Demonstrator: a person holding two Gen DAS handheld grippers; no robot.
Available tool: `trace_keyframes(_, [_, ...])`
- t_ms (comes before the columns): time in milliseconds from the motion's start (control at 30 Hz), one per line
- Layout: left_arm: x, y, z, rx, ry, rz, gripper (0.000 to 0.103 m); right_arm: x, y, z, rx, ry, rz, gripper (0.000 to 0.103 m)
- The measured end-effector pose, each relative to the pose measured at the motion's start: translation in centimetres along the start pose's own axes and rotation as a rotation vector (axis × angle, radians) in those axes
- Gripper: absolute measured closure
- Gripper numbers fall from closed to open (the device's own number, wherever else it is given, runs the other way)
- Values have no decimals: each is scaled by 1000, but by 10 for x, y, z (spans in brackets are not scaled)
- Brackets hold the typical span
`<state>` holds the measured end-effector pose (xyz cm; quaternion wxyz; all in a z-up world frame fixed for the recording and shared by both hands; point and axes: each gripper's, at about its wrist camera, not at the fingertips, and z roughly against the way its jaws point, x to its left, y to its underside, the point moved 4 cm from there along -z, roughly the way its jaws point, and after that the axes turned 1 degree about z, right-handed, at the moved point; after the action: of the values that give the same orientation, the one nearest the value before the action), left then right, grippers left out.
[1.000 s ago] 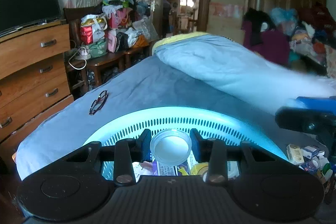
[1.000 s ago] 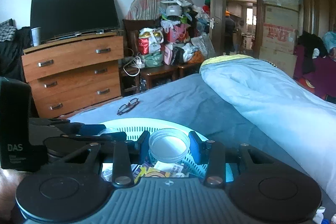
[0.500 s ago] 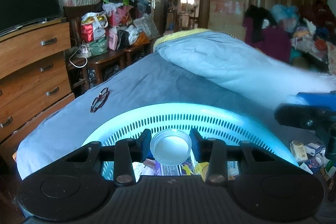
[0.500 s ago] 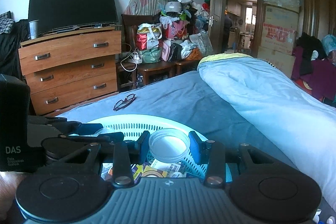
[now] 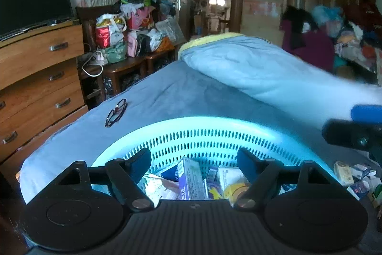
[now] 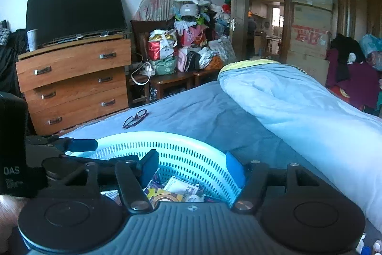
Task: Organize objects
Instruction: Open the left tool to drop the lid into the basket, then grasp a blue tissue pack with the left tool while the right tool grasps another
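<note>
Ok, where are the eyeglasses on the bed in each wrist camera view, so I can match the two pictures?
Left wrist view: the eyeglasses lie on the blue bedsheet, left of centre, beyond the basket's left rim.
Right wrist view: the eyeglasses lie on the sheet, left of centre, just past the basket's far rim.
Shared landmark: the wooden dresser stands left of the glasses in both.

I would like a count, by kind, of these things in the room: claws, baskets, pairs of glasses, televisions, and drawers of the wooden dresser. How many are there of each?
Claws: 2, the left claw and the right claw, both open
Basket: 1
Pair of glasses: 1
Television: 1
Drawers: 3
Total: 8
</note>
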<state>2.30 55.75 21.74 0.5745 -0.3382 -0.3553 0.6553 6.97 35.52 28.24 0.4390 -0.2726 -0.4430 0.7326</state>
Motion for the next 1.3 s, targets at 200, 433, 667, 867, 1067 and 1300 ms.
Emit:
trace_keyframes(200, [-36,-11,29,-87,66,-55,12,-48,28,60,-141,86,-29,13])
trace_keyframes(433, [-159,7,72,-177,304,-211,0,-155,171,135,-32,363,-182,6])
trace_keyframes(667, [-292,85,45,-29,562,-425,6,-244,313,182,155,530,-403,16])
trace_keyframes(867, [-342,130,-41,54,568,-541,26,-275,360,195,136,509,-526,17])
trace_keyframes(1067, [-366,129,-125,116,563,-664,27,-292,365,180,103,470,-579,17])
trace_keyframes(1300, [-382,148,-159,156,601,-687,34,-299,363,173,90,456,-618,20])
